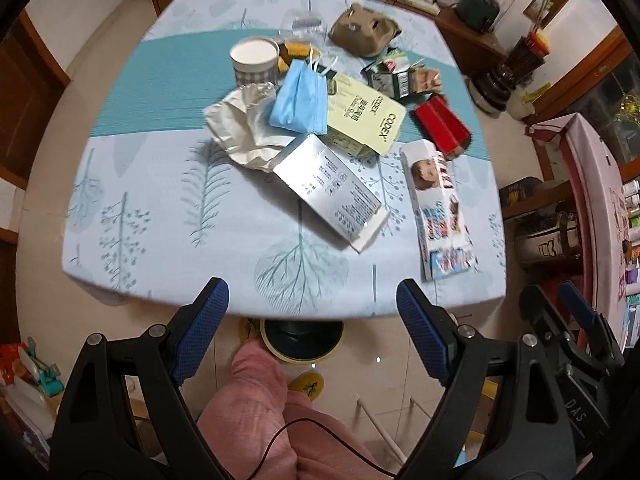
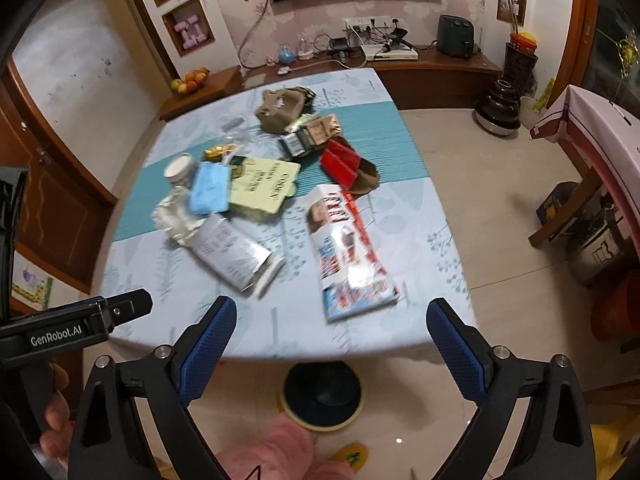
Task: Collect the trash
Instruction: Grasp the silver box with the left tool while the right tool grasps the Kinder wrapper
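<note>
Step in hand, by judgement: approach, no item collected yet; the left hand-held gripper and the right hand-held gripper both hang at the near edge of the desk in its pale blue tree-print cloth, jaws wide apart and empty; the trash lies in a loose heap around the flattened pale yellow carton; the silver foil-faced box lies nearer than that carton, touching it; the long white printed carton lies right of it; the next move probably calls for lowering open jaws astride one near box.
</note>
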`<state>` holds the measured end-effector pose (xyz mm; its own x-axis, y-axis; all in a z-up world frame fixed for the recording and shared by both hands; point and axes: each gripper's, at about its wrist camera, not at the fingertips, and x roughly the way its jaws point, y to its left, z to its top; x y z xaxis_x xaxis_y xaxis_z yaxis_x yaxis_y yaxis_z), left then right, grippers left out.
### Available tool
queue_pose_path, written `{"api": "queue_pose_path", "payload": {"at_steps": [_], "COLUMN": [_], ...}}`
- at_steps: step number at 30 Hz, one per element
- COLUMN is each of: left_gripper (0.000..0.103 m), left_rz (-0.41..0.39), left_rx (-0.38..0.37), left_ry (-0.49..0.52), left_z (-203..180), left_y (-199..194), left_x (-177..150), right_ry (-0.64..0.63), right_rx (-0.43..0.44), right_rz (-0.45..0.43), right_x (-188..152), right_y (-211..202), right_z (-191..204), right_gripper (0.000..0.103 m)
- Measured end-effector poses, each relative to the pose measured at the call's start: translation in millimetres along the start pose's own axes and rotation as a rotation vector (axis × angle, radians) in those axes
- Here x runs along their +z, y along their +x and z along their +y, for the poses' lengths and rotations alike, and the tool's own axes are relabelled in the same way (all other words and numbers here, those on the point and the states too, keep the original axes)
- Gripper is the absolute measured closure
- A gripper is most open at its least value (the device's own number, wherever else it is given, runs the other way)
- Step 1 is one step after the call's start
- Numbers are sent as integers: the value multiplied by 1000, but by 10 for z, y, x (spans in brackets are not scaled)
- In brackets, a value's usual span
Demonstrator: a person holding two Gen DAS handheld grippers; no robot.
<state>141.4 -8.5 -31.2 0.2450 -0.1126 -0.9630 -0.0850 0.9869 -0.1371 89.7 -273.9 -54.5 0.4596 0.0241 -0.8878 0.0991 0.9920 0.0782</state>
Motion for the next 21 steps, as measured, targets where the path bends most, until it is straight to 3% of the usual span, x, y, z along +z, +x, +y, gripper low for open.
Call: {"api": "queue_pose_path", "payload": {"at_steps": [6, 12, 21], "left_gripper": [19, 19, 19], "left_rz": [71, 146, 142], "left_rx": [3, -21, 1], "left_ry": [-58, -197, -329], "left_z": [-23, 35, 78], "left_y": [561, 1078, 1458], "left_x": [390, 632, 821], "right_ry": [-1, -3, -31], "right_rx": [-21, -20, -32], "right_rz": [73, 135, 202], "right_x": [329, 543, 628], "right_y": [691, 1352, 1930], "right_z": [-46, -117, -93], "right_gripper": [7, 7, 12]}}
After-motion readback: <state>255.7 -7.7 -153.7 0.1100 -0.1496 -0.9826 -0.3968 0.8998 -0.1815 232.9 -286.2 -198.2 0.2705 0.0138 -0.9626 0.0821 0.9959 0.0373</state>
